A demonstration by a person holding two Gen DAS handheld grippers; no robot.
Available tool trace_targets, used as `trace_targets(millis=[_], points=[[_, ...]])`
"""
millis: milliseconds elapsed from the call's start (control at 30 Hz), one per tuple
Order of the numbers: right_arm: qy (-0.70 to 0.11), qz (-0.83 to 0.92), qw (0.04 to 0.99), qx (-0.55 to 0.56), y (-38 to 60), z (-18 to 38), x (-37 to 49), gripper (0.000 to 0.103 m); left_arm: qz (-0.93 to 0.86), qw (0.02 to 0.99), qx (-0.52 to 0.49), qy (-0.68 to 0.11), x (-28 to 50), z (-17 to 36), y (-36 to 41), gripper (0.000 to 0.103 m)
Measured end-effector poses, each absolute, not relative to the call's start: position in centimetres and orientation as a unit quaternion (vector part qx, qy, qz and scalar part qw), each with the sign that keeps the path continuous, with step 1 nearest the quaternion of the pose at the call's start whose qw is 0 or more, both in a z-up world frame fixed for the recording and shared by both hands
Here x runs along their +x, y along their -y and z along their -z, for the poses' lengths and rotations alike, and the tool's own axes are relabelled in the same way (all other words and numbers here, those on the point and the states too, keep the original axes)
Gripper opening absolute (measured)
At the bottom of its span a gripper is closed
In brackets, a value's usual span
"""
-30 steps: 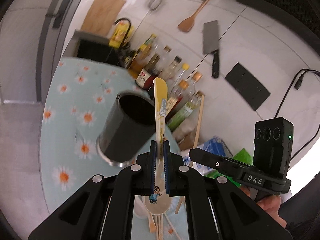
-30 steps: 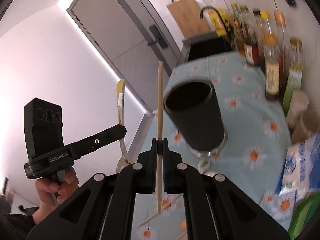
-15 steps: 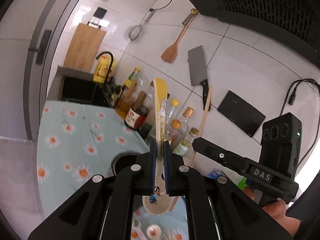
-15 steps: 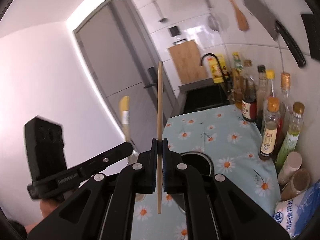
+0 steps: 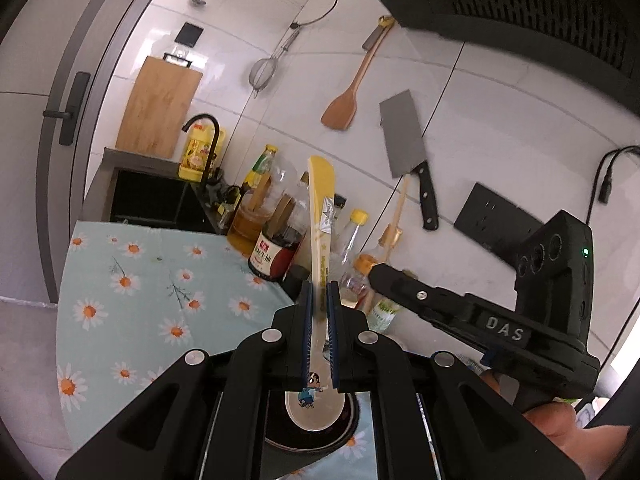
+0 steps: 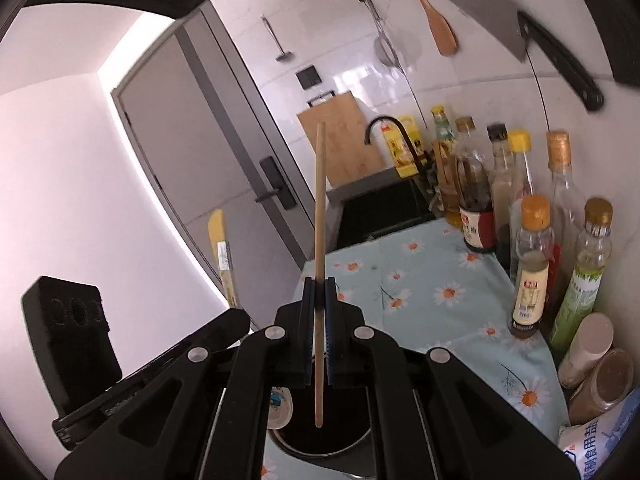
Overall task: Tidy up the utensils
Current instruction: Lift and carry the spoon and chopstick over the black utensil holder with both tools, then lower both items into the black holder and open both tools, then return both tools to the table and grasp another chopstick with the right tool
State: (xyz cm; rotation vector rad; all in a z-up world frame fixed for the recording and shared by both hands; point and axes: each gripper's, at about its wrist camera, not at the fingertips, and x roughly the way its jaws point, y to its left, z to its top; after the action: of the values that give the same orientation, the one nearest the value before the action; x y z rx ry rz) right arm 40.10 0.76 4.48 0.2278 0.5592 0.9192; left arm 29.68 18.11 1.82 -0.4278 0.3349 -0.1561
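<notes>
My left gripper [image 5: 320,294] is shut on a cream and yellow cartoon-print spoon [image 5: 321,216], held upright with its bowl [image 5: 314,410] over the mouth of the dark round utensil holder [image 5: 352,428] below. My right gripper [image 6: 319,292] is shut on a wooden chopstick [image 6: 319,216], also upright, its lower tip [image 6: 318,422] over the same holder [image 6: 356,440]. The spoon also shows in the right wrist view [image 6: 222,248] to the left, with its bowl [image 6: 280,406] at the holder's rim. The right gripper appears in the left wrist view [image 5: 480,320] at right.
Several sauce and oil bottles [image 6: 532,264] line the wall on the daisy-print cloth [image 5: 132,280]. A cleaver [image 5: 404,140], wooden spatula [image 5: 340,112] and strainer [image 5: 262,72] hang on the tiles. A sink [image 5: 152,200] and cutting board [image 5: 160,104] stand behind. Jars and a salt bag [image 6: 600,440] sit at right.
Both grippers have tilted up and come over the holder, which has gone from ahead of the jaws to beneath them. The spoon bowl and chopstick tip now hang over its mouth.
</notes>
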Motion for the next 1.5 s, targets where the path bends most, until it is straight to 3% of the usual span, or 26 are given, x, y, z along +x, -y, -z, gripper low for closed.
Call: trace_targets(millis=[333,367,400,467,500,533,1200,1500], points=[[-0.313,-0.435,0.837,0.108,-1.3,-1.6,40.7,0.006,0.062,0.947,-0.216,-0.23,30.9,1.1,-17.6,0.007],[-0.317,-0.437,0.835,0.11,-1.3,-1.4,40.6,0.01,0.061,0.944,-0.221,-0.236,30.9,1.2,-17.7,0.007],[-0.325,-0.437,0.831,0.11,-1.4,-1.3,40.6,0.027,0.06,0.944,-0.221,-0.237,30.7,1.3,-17.6,0.007],[-0.329,-0.434,0.831,0.111,-1.3,-1.1,40.3,0.037,0.056,0.944,-0.219,-0.241,30.5,1.4,-17.5,0.013],[-0.331,-0.434,0.831,0.113,-1.1,-1.0,40.2,0.037,0.055,0.943,-0.221,-0.242,30.4,1.4,-17.6,0.026],[-0.332,-0.435,0.829,0.114,-1.0,-1.0,40.1,0.037,0.052,0.942,-0.225,-0.242,30.2,1.3,-17.7,0.028],[-0.331,-0.425,0.836,0.105,3.0,-3.6,36.7,0.037,0.054,0.946,-0.205,-0.243,25.8,-1.1,-16.6,0.028],[-0.4,-0.353,0.845,0.026,5.8,-3.9,35.4,0.041,0.067,0.942,-0.186,-0.27,23.0,-1.1,-15.2,0.028]])
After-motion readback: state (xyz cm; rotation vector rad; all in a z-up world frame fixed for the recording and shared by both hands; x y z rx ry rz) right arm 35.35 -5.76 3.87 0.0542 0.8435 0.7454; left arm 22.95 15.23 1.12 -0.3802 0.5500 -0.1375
